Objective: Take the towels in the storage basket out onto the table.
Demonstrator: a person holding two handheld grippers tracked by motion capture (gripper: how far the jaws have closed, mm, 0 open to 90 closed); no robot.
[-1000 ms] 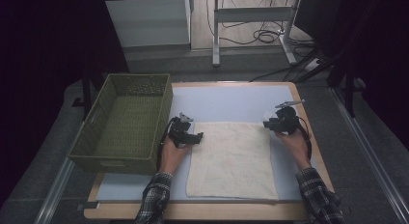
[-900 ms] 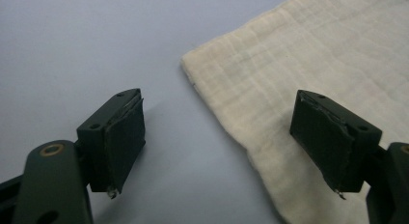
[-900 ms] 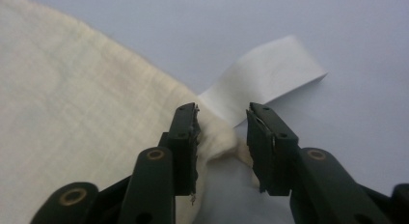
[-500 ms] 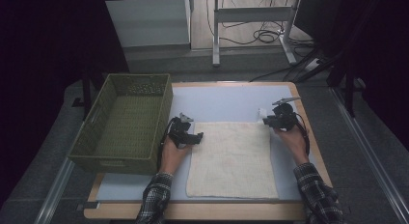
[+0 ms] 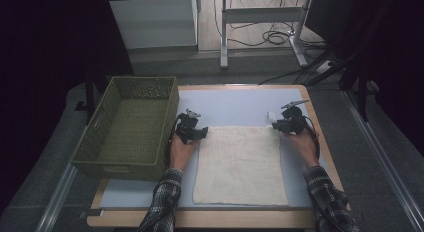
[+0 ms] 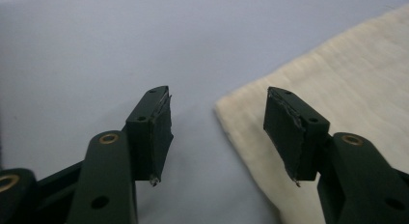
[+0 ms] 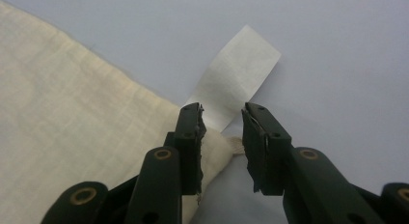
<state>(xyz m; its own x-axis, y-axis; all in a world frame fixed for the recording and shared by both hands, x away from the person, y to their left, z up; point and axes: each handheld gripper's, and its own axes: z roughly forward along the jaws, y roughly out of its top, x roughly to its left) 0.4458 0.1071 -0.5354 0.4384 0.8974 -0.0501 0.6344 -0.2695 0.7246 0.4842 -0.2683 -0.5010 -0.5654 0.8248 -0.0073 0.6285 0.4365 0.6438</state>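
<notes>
Pale mat (image 5: pixel 235 104) bears cream cloth (image 5: pixel 240 164) — 2 tools at its far corners.

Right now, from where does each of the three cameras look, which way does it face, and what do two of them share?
High view: fixed above the person's side, facing forward and down on the pale blue table top, cream woven cloth and green wicker basket; both forearms, left gripper, right gripper.
Left gripper view: rides the left gripper, facing the cloth's corner; black jaws apart.
Right gripper view: rides the right gripper, facing the white paper label; jaws apart.
Shared: both gripper views show the cloth and table top.
</notes>
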